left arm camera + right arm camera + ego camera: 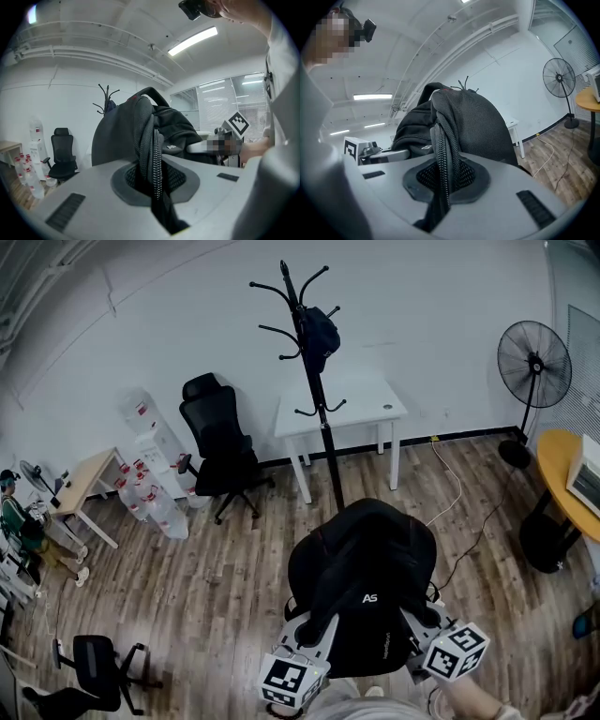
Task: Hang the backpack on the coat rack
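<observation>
I hold a black backpack (366, 577) up in front of me, one shoulder strap in each gripper. In the left gripper view, my left gripper (154, 173) is shut on a padded strap (151, 140) with a zipper edge. My right gripper (443, 180) is likewise shut on the other strap (443, 140). In the head view the left gripper (314, 629) and right gripper (422, 624) sit under the bag's near side. The black coat rack (314, 381) stands beyond the bag, a dark item (320, 334) hanging on one upper hook. Its top hooks (107, 96) show past the backpack.
A white table (342, 409) stands behind the rack, with a black office chair (220, 442) to its left. Water bottles (150, 484) cluster by the wall. A standing fan (532, 367) and a yellow round table (562, 474) are at the right. A cable (459, 512) lies on the wooden floor.
</observation>
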### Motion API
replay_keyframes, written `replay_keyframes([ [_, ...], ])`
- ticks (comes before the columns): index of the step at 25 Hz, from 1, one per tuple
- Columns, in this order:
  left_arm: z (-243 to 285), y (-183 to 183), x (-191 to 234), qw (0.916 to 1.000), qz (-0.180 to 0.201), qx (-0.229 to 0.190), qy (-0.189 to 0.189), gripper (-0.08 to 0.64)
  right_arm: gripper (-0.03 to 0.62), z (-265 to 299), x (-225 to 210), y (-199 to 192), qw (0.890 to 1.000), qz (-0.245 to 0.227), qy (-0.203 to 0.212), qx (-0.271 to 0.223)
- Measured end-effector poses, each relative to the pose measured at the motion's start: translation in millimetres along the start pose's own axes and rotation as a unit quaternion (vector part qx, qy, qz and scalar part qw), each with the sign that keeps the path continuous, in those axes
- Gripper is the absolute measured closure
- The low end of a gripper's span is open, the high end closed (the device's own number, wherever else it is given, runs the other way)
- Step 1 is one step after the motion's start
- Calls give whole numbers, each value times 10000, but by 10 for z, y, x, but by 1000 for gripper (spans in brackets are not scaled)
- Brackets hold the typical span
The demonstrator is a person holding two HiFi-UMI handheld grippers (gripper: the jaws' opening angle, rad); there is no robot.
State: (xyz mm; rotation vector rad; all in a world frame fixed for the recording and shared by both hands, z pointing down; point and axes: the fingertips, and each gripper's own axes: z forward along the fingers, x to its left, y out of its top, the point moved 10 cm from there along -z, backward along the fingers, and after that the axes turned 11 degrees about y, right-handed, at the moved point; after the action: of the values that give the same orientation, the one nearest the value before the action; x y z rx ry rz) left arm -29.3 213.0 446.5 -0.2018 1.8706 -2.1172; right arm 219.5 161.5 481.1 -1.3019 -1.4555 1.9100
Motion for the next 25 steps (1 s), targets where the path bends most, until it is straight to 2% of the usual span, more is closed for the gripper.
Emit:
replay_keyframes([
  [5, 266, -38, 166, 10000, -54, -21, -76, 528, 560, 209, -174, 60, 9999, 63, -91, 128],
  [15, 568, -67, 1095, 9998, -138, -105, 128, 528, 560, 1264, -324, 191, 9997, 4, 26, 253],
  [25, 1118, 105, 1914, 9993, -97, -329, -124, 528, 560, 2094, -510, 486, 9998, -71, -159, 72],
])
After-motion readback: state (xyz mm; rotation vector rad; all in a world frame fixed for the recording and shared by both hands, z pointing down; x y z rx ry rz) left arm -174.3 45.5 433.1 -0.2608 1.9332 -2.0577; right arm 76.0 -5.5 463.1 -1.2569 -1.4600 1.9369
